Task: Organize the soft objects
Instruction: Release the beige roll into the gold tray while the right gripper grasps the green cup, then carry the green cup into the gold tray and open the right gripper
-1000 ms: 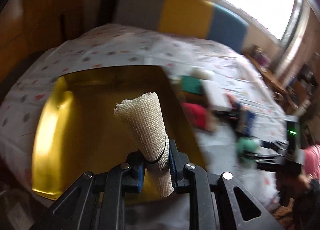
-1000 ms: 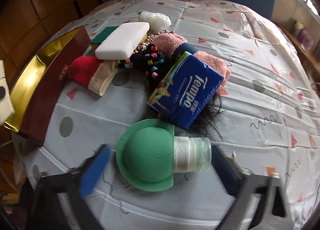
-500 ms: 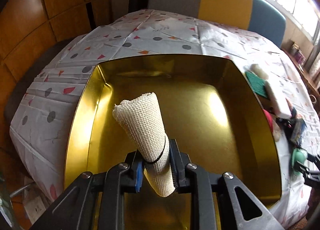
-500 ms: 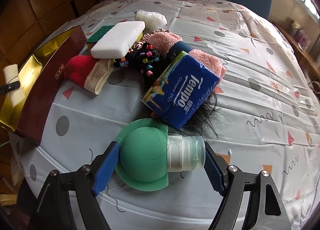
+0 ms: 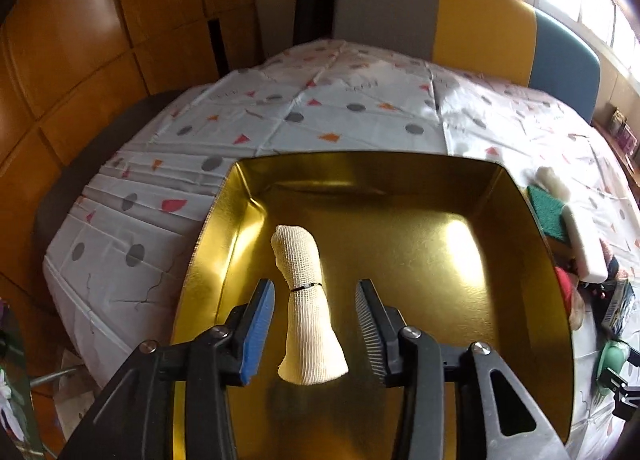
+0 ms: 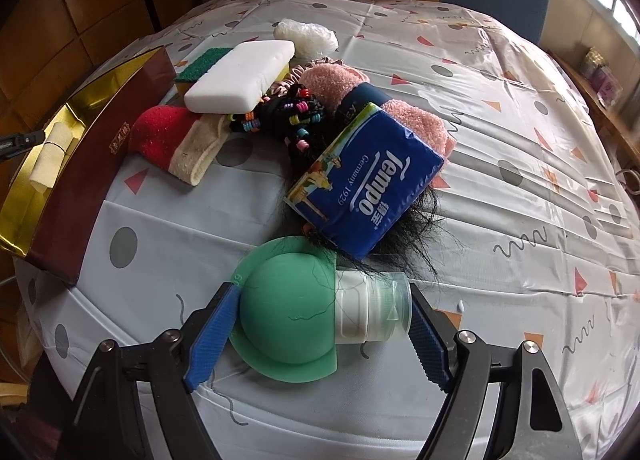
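A rolled cream mesh cloth [image 5: 306, 312], tied with a black band, lies on the floor of the gold box [image 5: 404, 196]. My left gripper [image 5: 314, 324] is open, its jaws apart on either side of the roll, not touching it. The roll also shows in the right wrist view [image 6: 50, 156]. My right gripper [image 6: 320, 336] has its pads against both ends of a green silicone dome with a clear cap [image 6: 296, 316] lying on the tablecloth.
A pile lies beyond the dome: blue Tempo tissue pack [image 6: 368, 188], pink socks [image 6: 412, 120], black hair ties with beads [image 6: 292, 116], white sponge [image 6: 240, 76], green scrub pad [image 6: 200, 64], red and cream sock [image 6: 172, 140], white mesh ball [image 6: 306, 34]. The box has a maroon side [image 6: 92, 176].
My left gripper opened and let go of the mesh roll, which now lies in the gold box. My right gripper closed in until its pads touch the green dome.
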The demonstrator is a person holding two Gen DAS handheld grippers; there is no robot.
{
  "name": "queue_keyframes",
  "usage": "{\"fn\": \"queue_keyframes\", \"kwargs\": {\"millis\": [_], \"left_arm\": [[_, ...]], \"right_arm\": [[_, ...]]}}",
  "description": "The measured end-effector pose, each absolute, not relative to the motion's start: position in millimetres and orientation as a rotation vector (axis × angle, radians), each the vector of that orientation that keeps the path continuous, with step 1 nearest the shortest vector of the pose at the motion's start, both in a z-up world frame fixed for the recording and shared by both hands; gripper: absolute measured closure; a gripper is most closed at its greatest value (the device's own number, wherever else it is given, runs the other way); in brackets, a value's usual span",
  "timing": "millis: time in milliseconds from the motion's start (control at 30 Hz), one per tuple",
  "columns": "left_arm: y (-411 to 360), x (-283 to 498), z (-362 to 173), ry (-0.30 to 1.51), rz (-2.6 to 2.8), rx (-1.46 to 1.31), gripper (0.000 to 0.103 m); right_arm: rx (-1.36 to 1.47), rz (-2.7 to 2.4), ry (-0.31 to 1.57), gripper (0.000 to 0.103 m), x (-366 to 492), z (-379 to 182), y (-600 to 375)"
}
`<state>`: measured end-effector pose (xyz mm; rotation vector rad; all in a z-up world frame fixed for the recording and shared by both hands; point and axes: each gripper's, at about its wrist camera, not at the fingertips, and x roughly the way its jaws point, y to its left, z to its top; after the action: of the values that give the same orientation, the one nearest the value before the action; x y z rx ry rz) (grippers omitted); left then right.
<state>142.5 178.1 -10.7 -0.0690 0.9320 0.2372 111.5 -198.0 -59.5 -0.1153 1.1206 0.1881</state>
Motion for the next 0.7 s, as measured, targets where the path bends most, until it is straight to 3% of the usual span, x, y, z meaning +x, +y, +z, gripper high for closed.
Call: {"fn": "queue_keyframes", "kwargs": {"millis": [367, 700], "left_arm": [[150, 86, 23, 0.8, 0.19, -0.052, 0.061], [140, 70, 18, 0.831, 0.179, -0.063, 0.06]], "right_arm": [[-0.131, 0.184, 1.112, 0.021, 111, -60, -196], [-0.146, 0.182, 1.105, 0.022, 109, -60, -194]]}}
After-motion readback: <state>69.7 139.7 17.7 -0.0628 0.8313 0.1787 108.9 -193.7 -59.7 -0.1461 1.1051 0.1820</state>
